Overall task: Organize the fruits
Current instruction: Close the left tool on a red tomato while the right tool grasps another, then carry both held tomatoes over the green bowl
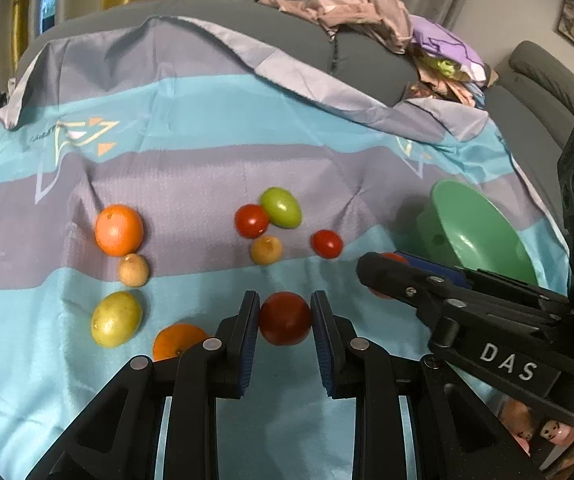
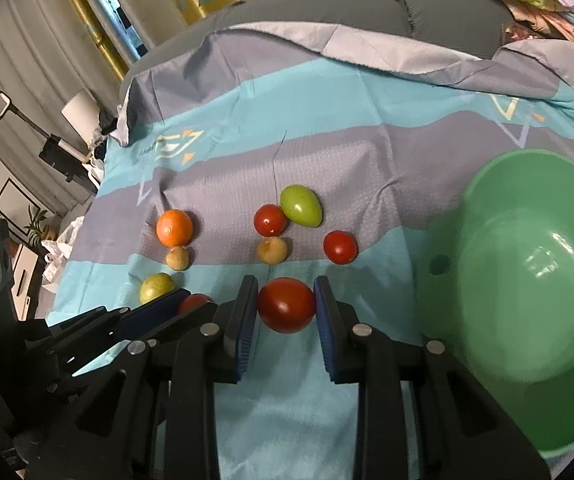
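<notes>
Each gripper is shut on a dark red tomato. My left gripper (image 1: 285,312) holds one tomato (image 1: 285,318) just above the cloth; it also shows in the right wrist view (image 2: 194,303). My right gripper (image 2: 285,300) holds another tomato (image 2: 285,305), which shows partly hidden in the left wrist view (image 1: 387,258). A green bowl (image 2: 527,280) lies tilted at the right, also in the left wrist view (image 1: 483,232). Loose on the cloth are an orange (image 1: 119,230), a green fruit (image 1: 281,207), two red tomatoes (image 1: 251,221) (image 1: 327,244), two small tan fruits (image 1: 266,250) (image 1: 133,270), a yellow fruit (image 1: 115,319) and a second orange (image 1: 179,341).
The fruits lie on a blue and grey striped cloth (image 1: 207,168) spread over a grey sofa (image 1: 367,64). A pile of clothes (image 1: 387,24) sits at the back right. Furniture and a plant (image 2: 39,224) stand beyond the cloth's left edge.
</notes>
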A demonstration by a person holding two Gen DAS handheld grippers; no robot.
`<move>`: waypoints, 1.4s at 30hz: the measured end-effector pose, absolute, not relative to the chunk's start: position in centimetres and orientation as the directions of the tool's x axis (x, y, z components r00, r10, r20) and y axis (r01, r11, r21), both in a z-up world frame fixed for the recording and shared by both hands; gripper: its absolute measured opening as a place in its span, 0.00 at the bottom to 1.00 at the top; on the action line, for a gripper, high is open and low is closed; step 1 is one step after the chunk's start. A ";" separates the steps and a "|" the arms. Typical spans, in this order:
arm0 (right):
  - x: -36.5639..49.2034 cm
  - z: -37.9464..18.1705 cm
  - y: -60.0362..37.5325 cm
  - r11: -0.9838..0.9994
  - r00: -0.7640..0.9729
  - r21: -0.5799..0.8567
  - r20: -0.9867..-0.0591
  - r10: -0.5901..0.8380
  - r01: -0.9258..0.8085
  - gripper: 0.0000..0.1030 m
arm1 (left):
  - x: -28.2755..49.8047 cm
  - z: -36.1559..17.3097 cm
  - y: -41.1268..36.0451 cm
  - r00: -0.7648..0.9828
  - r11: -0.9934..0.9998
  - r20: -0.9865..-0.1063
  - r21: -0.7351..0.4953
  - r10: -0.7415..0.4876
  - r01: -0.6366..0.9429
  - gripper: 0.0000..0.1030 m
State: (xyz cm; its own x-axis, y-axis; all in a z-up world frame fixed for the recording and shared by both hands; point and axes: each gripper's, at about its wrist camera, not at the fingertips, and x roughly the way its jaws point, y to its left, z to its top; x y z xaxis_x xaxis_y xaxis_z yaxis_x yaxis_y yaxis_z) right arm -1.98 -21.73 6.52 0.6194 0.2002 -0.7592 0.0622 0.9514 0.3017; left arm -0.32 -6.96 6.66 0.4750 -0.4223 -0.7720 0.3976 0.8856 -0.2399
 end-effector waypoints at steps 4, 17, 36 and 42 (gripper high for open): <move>-3.4 7.1 -22.7 0.945 0.640 0.317 -0.742 0.198 0.075 0.29 | -0.9 7.2 -7.3 0.484 0.881 -0.761 -0.239 -0.431 0.408 0.27; -6.3 9.0 -26.3 0.934 0.716 0.346 -0.674 0.180 0.091 0.29 | -2.9 9.8 -9.5 0.547 0.874 -0.696 -0.263 -0.465 0.408 0.27; -8.9 11.2 -33.5 0.901 0.788 0.389 -0.609 0.096 0.191 0.29 | -2.7 11.6 -19.2 0.468 0.766 -0.658 -0.273 -0.590 0.582 0.27; -9.7 11.0 -36.1 0.878 0.794 0.417 -0.603 0.073 0.236 0.29 | -2.5 11.1 -21.1 0.444 0.754 -0.665 -0.286 -0.601 0.591 0.27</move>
